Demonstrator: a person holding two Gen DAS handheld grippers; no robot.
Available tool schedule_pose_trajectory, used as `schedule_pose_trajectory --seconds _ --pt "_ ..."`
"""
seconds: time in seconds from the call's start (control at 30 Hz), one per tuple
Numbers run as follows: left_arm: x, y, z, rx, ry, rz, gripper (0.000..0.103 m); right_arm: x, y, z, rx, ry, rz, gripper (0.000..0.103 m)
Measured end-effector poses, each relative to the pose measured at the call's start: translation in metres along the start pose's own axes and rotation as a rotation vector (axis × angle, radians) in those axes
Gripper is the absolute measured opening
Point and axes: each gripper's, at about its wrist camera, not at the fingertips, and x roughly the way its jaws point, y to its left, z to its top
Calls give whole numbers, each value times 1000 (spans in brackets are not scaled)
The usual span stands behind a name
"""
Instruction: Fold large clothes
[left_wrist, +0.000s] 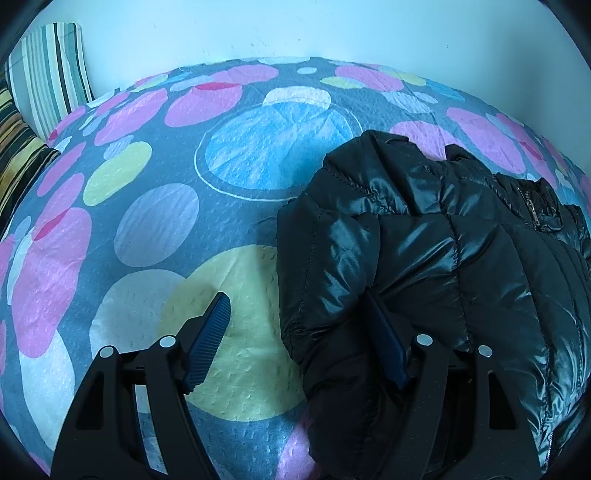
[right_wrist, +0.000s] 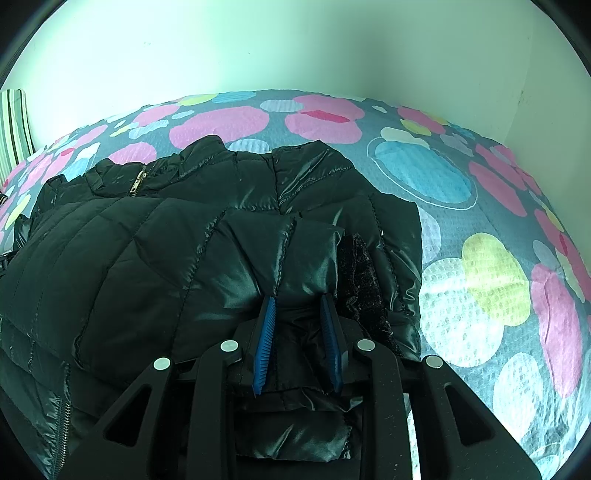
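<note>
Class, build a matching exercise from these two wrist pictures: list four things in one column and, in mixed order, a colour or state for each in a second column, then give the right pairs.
Column one:
1. puffer jacket
2. bedspread
3. left gripper
4. right gripper

Column two:
A. jaws wide apart, one finger on the jacket's edge, the other over the bedspread
B. grey with coloured circles
C. shiny black, quilted
D. jaws closed on a fold of the jacket

Pairs: 1-C, 2-B, 3-A, 4-D

a home bedroom: bed with spotted bedspread (left_wrist: 147, 221), striped pillows (left_wrist: 48, 81) against wall
</note>
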Motion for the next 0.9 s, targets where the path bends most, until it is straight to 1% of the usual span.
schedule_pose_trajectory --seconds 0.17,0.23,0.3,0.37,0.4,0.47,0.57,0.63,0.67,0.73,0.77,0.83,0.9 --pt "-23 9 -3 -33 -9 -11 74 -6 -2 4 0 -12 3 27" --pt "-40 15 -9 -50 -17 -29 74 -15 -4 5 1 -16 15 31" --pt "-61 19 -21 -49 -37 -39 75 -31 -7 4 -1 -19 25 41" --pt "-81 21 -37 -40 -52 -36 79 -50 -10 -2 4 -39 23 68" --pt "-93 23 -49 -38 -60 -46 79 -59 -12 -6 3 -53 14 70" --pt "-109 27 -71 -41 -57 -66 80 -81 -20 -20 -7 -69 6 71" --pt "-133 32 -114 -44 -30 -112 80 -103 -33 -43 -6 -48 14 71" --pt "-145 34 -136 -43 -18 -128 80 -121 -45 -66 -10 -34 12 71" --pt "-154 36 -152 -45 -13 -149 80 -129 -50 -78 -14 -27 9 71" --pt "-165 38 -171 -53 -7 -185 80 -142 -60 -99 -11 -9 13 71" --pt "-171 38 -184 -55 1 -215 80 -149 -65 -111 -3 3 26 71" --pt "-179 36 -201 -41 21 -244 80 -157 -70 -128 4 25 47 71" --pt "-186 31 -217 -16 30 -256 80 -166 -73 -146 -4 39 45 71"
